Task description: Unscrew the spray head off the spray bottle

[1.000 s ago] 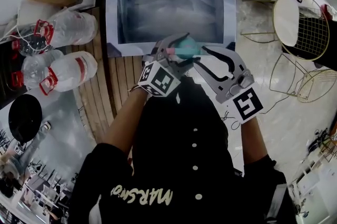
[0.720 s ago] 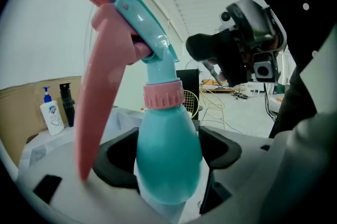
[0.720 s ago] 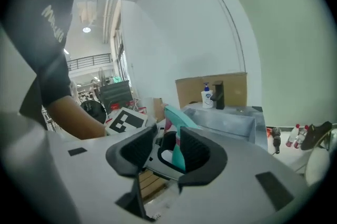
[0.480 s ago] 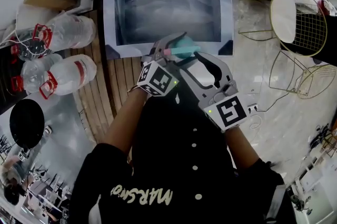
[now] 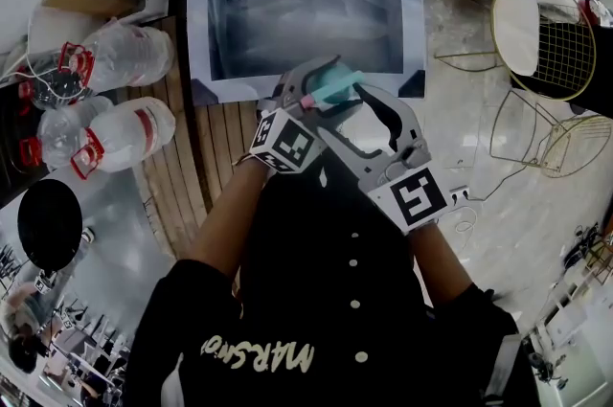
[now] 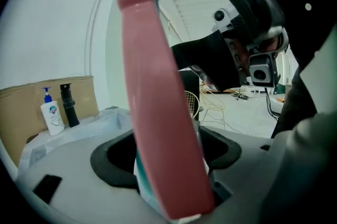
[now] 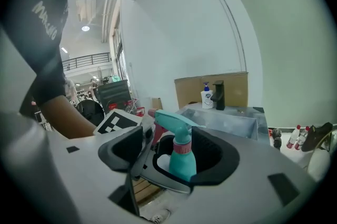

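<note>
Spray bottle (image 5: 335,89): teal, held in front of the person's chest, over the near edge of the sink (image 5: 201,22). Left gripper (image 6: 168,157) is clamped on the bottle body, with the pink trigger (image 6: 152,86) toward its camera. Right gripper (image 7: 171,157) has just been opening its jaws. They stand wide apart around the pink collar (image 7: 182,147) under the spray head (image 7: 171,122), pads not pressing.

Recommended: centre the right jaws on the collar, not the trigger. Close squarely, then twist while the left holds the body fixed.

No label is legible on the bottle. The shirt (image 5: 316,300) lettering appears to begin "MARS". The hand soap (image 7: 207,97) label is too small to read.
</note>
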`<state>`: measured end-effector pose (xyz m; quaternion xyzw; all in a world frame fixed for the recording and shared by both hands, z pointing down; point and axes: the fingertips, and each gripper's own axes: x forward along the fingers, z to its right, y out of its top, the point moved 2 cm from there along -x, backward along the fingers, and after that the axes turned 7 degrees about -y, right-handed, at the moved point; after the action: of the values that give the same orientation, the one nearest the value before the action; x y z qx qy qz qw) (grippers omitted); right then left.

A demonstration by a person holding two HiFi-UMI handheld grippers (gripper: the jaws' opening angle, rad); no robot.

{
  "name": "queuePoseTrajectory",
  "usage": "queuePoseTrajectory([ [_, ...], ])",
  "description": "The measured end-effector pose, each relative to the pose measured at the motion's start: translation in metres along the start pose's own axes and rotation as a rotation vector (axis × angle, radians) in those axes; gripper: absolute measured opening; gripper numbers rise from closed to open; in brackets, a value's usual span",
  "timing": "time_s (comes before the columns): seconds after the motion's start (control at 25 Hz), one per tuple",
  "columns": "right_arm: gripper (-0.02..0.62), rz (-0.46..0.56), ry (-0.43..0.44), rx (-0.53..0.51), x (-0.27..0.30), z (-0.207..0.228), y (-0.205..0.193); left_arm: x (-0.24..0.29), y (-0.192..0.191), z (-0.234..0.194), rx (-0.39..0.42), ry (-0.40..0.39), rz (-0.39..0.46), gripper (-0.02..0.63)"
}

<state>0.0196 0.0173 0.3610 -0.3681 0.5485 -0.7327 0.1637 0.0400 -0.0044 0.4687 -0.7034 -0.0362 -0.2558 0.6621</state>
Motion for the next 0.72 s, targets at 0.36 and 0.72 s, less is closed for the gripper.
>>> queuePoseTrajectory([
  [0.36,0.318,0.002,-0.007,-0.008,0.003,0.000,-0.002,-0.002,0.000,-0.001,-0.007,0.007,0.039,0.370],
  [0.72,0.357,-0.011,-0.165,-0.048,0.014,-0.003,-0.009,-0.003,-0.001,-0.003,-0.030,0.056,0.102,0.370],
])
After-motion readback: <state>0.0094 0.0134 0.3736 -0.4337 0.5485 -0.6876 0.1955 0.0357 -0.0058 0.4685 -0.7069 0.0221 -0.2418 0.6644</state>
